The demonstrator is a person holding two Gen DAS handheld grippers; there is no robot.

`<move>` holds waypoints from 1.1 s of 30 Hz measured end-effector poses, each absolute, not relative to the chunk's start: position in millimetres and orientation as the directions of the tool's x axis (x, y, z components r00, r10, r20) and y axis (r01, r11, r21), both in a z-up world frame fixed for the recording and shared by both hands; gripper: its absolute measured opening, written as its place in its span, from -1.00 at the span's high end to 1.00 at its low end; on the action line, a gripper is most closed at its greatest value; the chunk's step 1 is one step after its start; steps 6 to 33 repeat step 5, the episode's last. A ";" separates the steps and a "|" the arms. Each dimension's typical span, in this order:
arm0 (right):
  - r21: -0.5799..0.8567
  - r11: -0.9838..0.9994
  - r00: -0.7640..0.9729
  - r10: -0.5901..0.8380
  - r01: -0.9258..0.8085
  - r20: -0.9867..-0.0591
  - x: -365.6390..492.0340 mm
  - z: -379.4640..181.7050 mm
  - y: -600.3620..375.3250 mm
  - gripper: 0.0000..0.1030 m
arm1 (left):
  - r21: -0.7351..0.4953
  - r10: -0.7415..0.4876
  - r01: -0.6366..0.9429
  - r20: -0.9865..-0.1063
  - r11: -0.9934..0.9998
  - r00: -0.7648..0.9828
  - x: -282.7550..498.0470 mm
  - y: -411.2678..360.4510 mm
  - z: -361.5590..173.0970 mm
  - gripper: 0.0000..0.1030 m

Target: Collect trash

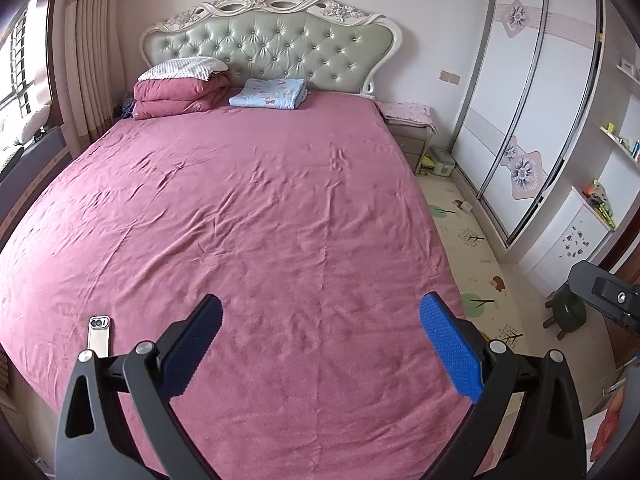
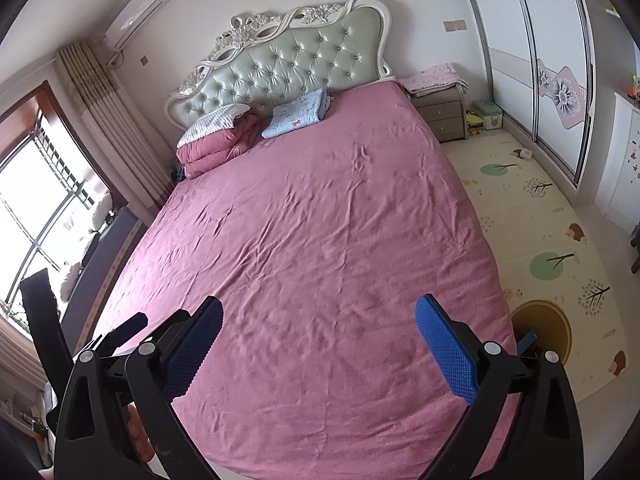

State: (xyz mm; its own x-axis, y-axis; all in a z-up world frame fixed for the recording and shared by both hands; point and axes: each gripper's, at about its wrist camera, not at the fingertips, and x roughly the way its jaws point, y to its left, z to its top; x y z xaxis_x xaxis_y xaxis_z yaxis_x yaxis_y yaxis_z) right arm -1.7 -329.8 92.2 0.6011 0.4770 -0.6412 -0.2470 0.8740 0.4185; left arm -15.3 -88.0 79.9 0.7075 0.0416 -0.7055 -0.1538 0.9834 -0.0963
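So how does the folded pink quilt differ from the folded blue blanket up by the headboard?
The pink quilt is a thick, bulky stack with a white dotted pillow on top; the blue blanket is thin, flat and bare. The pink quilt matches the bed sheet in colour; the blue blanket carries a small print. The quilt lies nearer the curtain side, the blanket nearer the middle. Both are folded at the head of the bed.

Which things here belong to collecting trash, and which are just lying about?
Job:
- yellow bin on the floor by the bed's corner
- left hand-held gripper, open
- right hand-held gripper, open
- no trash clearly visible

Lying about:
- phone on the bed
- blue blanket
- red quilt
- stool
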 end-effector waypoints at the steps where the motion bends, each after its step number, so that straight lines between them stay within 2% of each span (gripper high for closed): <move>1: 0.420 0.873 0.601 0.478 -0.248 -0.640 -1.7 92.1 -329.7 -0.81 | -0.098 0.039 -0.152 -0.705 0.983 0.708 -15.0 -88.6 79.9 -0.92; 33: 0.420 0.871 0.598 0.483 -0.254 -0.640 -1.2 92.9 -328.7 -0.81 | -0.102 0.033 -0.147 -0.704 0.984 0.710 -13.6 -89.5 80.1 -0.92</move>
